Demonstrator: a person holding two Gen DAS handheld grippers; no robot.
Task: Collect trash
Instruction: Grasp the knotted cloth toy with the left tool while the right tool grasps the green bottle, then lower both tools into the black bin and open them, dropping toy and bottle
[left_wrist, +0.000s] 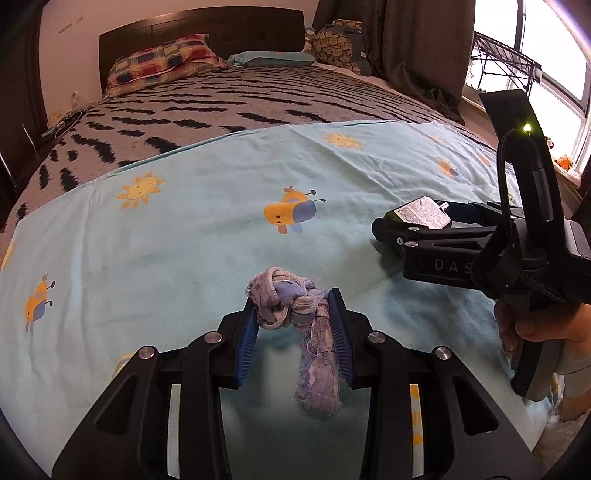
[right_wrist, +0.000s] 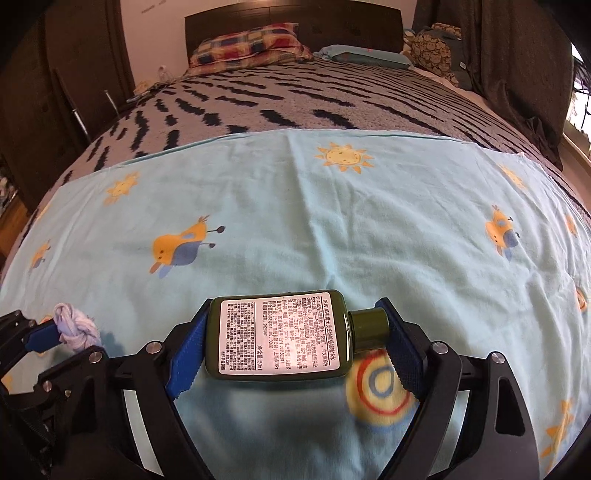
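Note:
A knotted scrap of pale purple frayed cloth (left_wrist: 280, 295) sits between the blue pads of my left gripper (left_wrist: 291, 300), which is shut on it just above the light-blue printed sheet (left_wrist: 184, 240); its loose tail hangs down between the fingers. A dark green bottle (right_wrist: 280, 336) with a white printed label lies crosswise in my right gripper (right_wrist: 293, 308). One pad is against the bottle's base and the other against its cap. In the left wrist view the right gripper (left_wrist: 410, 218) and bottle (left_wrist: 424, 214) are at the right. The right wrist view shows the left gripper (right_wrist: 44, 336) and cloth (right_wrist: 75, 326) at the left edge.
The sheet covers the near part of a bed with a grey blanket with black stripes (left_wrist: 221, 96). A checked pillow (left_wrist: 162, 59), a teal pillow (left_wrist: 273, 58) and a dark headboard are at the far end. Curtains, a wire rack (left_wrist: 506, 59) and a window stand to the right. A person's hand (left_wrist: 535, 325) holds the right gripper.

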